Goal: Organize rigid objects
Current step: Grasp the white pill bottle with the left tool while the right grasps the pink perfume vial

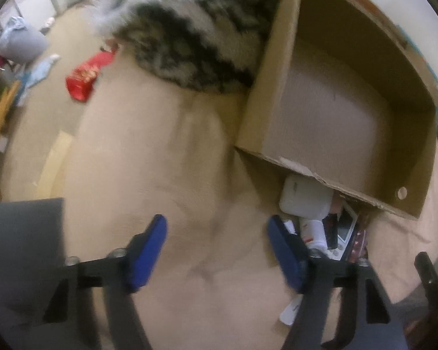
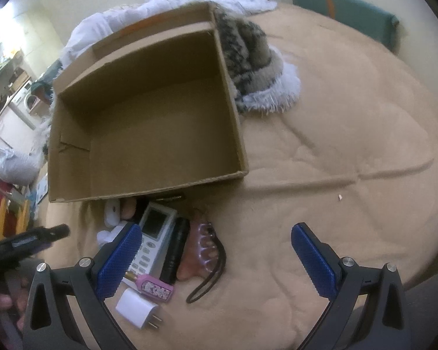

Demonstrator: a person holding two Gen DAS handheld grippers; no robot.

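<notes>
Both tools share one build: the left gripper (image 1: 217, 252) has black plastic arms ending in blue textured pads (image 1: 147, 258), with round silver screw heads (image 1: 116, 253) just behind the pads. The right gripper (image 2: 214, 259) shows the same blue knurled pads (image 2: 118, 259), silver screws (image 2: 347, 262) and triangular cut-outs in its black frame. Grey cloth, perhaps clothing, lies beside the left gripper's arms.

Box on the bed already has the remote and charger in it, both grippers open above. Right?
Not quite: the box is empty. The remote and charger lie on the bed in front of it, as the right wrist view shows. Both grippers, left and right, are open.
</notes>
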